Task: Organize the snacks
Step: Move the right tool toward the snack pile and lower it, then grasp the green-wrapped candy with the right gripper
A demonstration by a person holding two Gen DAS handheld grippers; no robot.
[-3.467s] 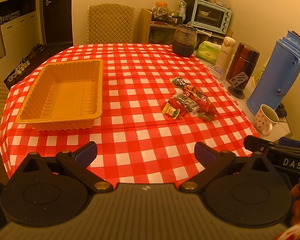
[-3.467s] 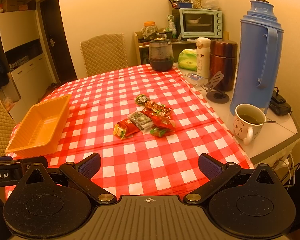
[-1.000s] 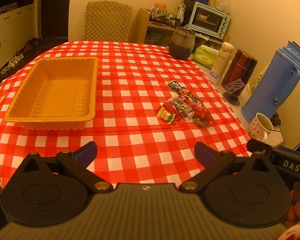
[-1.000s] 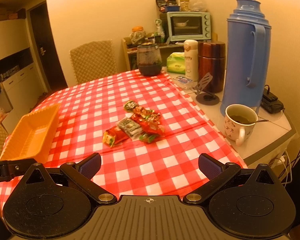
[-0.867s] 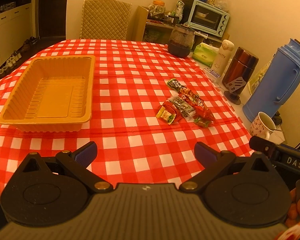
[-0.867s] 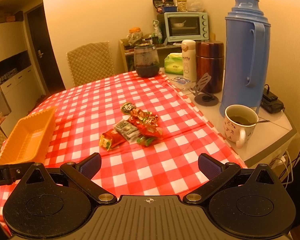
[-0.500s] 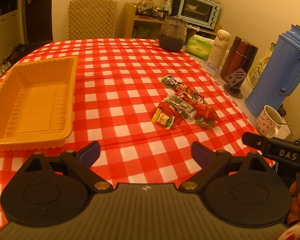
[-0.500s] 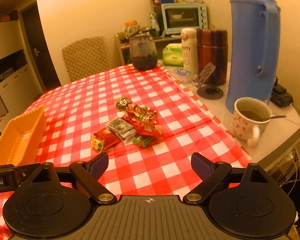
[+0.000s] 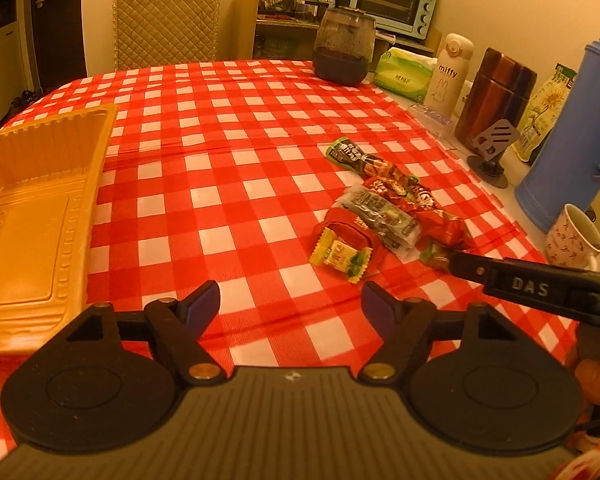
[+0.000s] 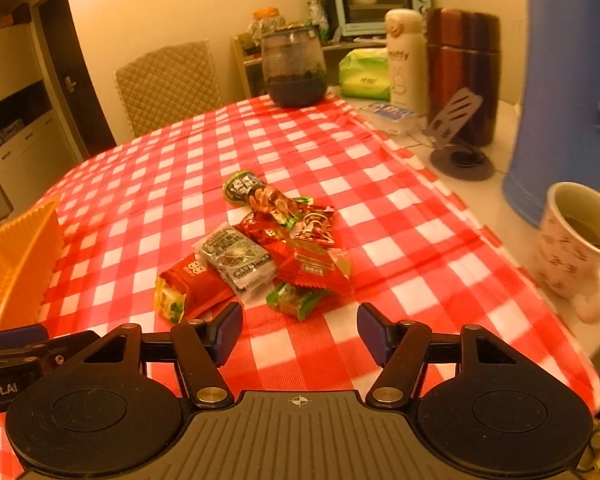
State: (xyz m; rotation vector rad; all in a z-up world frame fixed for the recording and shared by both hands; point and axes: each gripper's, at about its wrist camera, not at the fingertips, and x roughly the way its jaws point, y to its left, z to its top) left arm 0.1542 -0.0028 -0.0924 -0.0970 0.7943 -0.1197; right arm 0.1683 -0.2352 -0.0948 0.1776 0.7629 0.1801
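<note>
Both sets of jaws had just been narrowing, with nothing between them. Left gripper [image 9: 291, 306] released, over bare checked cloth, just short of the yellow sweet [image 9: 340, 256]. Right gripper [image 10: 299, 328] released too, just short of the green sweet [image 10: 296, 300]. Snack pile [image 10: 268, 248] lay mid-desk [image 9: 228, 128], packets overlapping. Orange tray [image 9: 32, 216] stood well apart on the left. Mug [image 10: 576, 248] and blue flask [image 10: 564, 92] at the right edge.

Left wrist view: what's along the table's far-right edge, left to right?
Dark glass jar → green tissue pack → white "miffy" bottle → brown metal flask → blue plastic thermos
</note>
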